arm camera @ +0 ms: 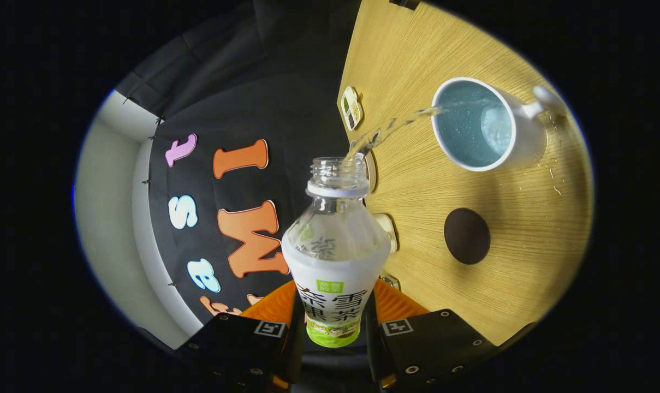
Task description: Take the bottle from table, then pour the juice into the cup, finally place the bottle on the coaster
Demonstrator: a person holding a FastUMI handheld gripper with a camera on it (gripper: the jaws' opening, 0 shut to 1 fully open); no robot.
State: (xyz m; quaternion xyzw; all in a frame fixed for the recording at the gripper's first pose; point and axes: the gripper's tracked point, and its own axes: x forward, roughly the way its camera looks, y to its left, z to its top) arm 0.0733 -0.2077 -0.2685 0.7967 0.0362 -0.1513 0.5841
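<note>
My gripper (334, 322) is shut on a clear plastic bottle (335, 245) with a white and green label, both fingers pressing its lower body. The bottle is uncapped and tipped sideways toward the wooden table (526, 284). A thin stream of clear liquid (395, 128) arcs from its mouth into a white mug (485, 128) with a pale blue inside and a handle on its far side. Liquid sits in the mug. A dark round coaster (467, 236) lies on the table between the mug and my fingers.
Small droplets (553, 180) dot the wood beside the mug. A few small flat white items (351, 107) lie along the table's edge near the bottle's mouth. The booth's black cloth wall (242, 109) stands beyond the table edge.
</note>
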